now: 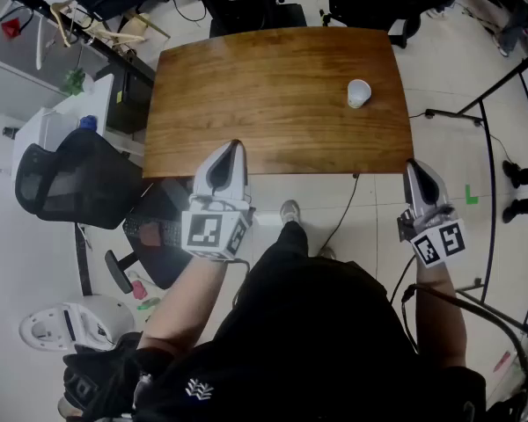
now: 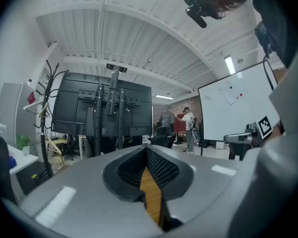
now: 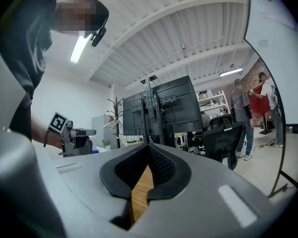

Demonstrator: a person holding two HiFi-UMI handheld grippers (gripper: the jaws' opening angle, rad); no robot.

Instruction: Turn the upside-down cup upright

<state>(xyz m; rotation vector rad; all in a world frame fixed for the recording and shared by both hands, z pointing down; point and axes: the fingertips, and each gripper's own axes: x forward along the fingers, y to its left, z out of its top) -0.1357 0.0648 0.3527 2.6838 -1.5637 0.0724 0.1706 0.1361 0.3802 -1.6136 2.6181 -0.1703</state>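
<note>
Both tools up & level in front of me. Left gripper (image 1: 231, 152): jaws pinched together, nothing btwn them, tip right over the near edge of the wooden table (image 1: 246, 95). Its own camera shows the left gripper (image 2: 147, 152) the same way: pads meet, only a sliver of tabletop visible thru the slot.

Right gripper (image 1: 414, 172): closed up tight too, empty, hanging just off the table's near right corner, over the floor. From its own camera the right gripper (image 3: 148, 151) reads the same, jaws together, no obj in there.

Cup (image 1: 359, 92): white, sitting on the table, far-right part, well apart from both tools, nearer the right one. Looks flat end up, mouth down, tho it's small from here.

Black office chair (image 1: 66, 183) stands left of the table, on the left gripper's side.
</note>
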